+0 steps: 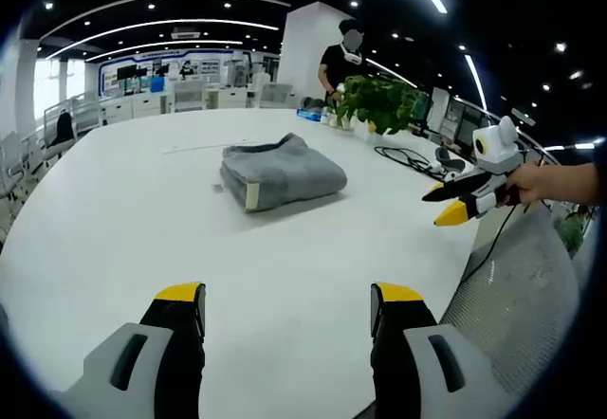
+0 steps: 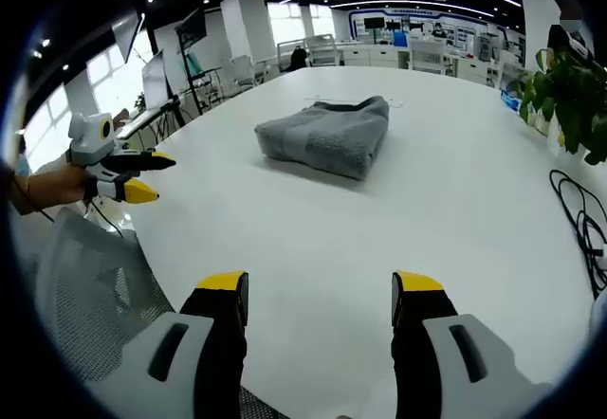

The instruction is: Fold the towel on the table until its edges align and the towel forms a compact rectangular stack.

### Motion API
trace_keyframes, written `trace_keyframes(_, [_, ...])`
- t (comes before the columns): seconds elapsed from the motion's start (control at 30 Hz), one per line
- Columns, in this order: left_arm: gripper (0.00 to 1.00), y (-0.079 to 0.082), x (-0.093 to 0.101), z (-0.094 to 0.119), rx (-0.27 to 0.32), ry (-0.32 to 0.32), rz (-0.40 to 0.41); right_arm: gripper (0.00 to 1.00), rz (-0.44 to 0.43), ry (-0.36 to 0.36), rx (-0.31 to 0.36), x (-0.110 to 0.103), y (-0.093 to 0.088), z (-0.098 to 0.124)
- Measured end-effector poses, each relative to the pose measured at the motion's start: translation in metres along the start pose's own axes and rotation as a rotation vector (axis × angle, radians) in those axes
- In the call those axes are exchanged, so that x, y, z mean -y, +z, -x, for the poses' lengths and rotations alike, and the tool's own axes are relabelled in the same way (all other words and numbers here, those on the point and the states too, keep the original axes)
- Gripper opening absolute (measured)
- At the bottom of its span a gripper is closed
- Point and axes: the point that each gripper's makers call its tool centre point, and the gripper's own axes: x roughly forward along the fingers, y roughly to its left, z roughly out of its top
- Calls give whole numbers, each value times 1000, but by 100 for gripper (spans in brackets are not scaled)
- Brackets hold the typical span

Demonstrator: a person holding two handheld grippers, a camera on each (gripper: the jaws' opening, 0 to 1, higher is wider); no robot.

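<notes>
A grey towel [image 1: 283,173] lies folded into a thick, compact stack on the white table [image 1: 133,229]; in the right gripper view the towel [image 2: 327,135] sits mid-table [image 2: 446,201]. My left gripper [image 1: 289,296] is open over the near table edge, well short of the towel, with nothing between its jaws. My right gripper [image 2: 321,284] is also open and empty, hovering at the table edge. Each shows in the other's view: the right gripper [image 1: 444,203] off the table's right side in a hand [image 1: 555,182], the left gripper [image 2: 159,176] off the left side.
A potted plant [image 1: 379,101] and black cables [image 1: 408,158] sit on the far right of the table. A person [image 1: 341,59] stands behind the plant. A grey mesh chair back [image 1: 517,286] is beside the table edge, also seen as a chair back [image 2: 95,286]. More cable [image 2: 583,215] lies near the plant [image 2: 569,87].
</notes>
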Motion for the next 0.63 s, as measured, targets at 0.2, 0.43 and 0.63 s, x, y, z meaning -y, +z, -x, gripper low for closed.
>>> trace_keyframes(0.2, [73,-4,2,2,0,3,6,61,-9,2,-6,-2,-7,2])
trace_keyframes(0.43, [73,-4,0,5,4,18,15,61,-25,4,-4,-4,-11,5])
trace_keyframes(0.63, [73,-6,0,6,-5,20,15,60,-33,-1,-5,-4,-14,7])
